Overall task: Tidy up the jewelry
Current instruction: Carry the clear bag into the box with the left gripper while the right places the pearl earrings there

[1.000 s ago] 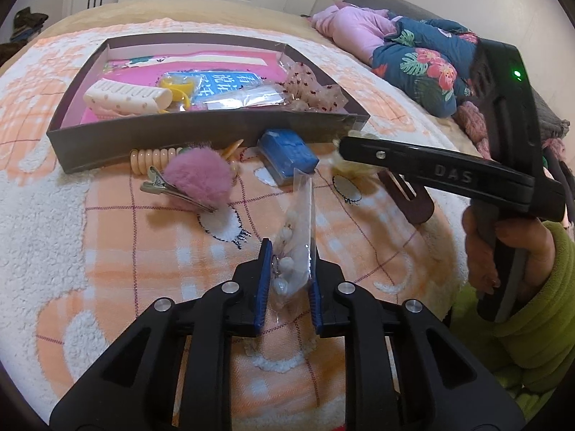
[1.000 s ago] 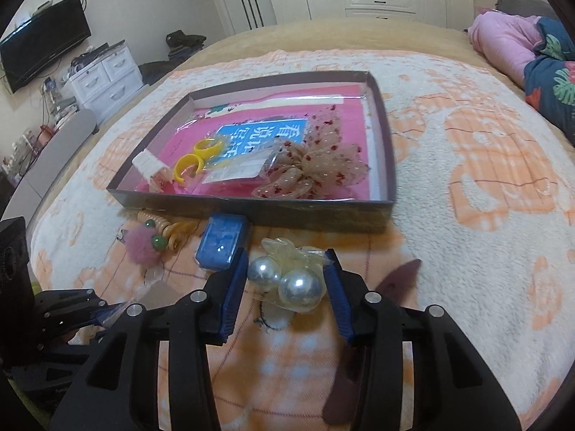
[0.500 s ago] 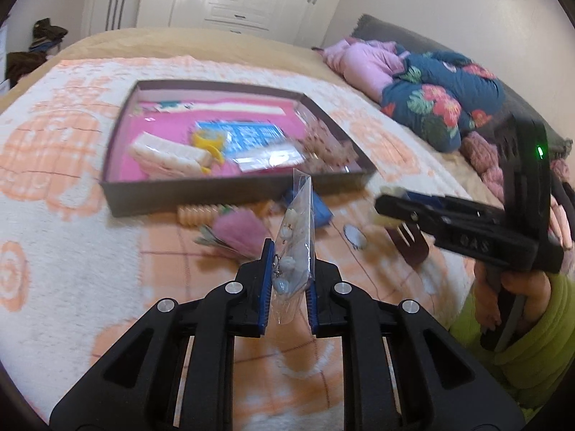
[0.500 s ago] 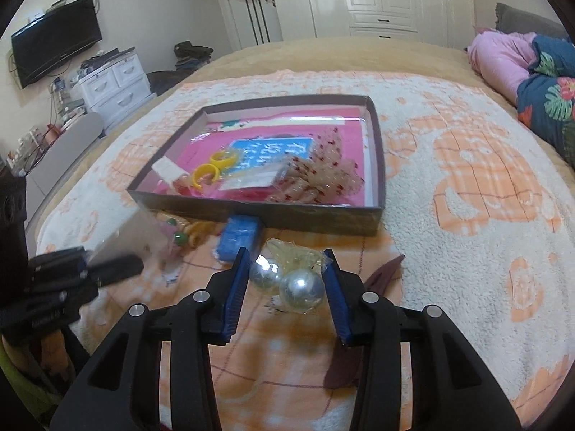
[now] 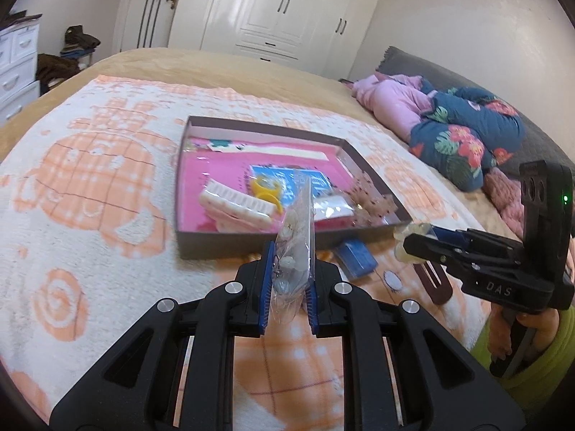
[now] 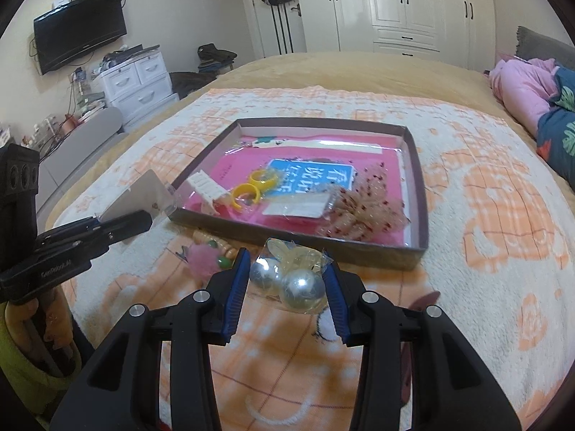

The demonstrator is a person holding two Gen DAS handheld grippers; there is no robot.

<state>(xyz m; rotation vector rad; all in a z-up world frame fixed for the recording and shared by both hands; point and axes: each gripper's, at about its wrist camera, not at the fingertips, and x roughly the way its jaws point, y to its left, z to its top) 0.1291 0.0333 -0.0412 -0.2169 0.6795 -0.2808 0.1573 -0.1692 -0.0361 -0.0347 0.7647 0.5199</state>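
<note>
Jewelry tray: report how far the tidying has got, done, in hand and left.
Done: the tray already holds a white hair claw, yellow rings and a lace scrunchie. In hand: left gripper holds an earring packet; right gripper holds a pearl packet. Left on the blanket: pink pom-pom clip, blue box.

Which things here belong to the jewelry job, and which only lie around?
Job: clear packet in left gripper; pearl packet in right gripper; box; pink pom-pom clip.

Lying about: pink clothes; floral bundle; television.
</note>
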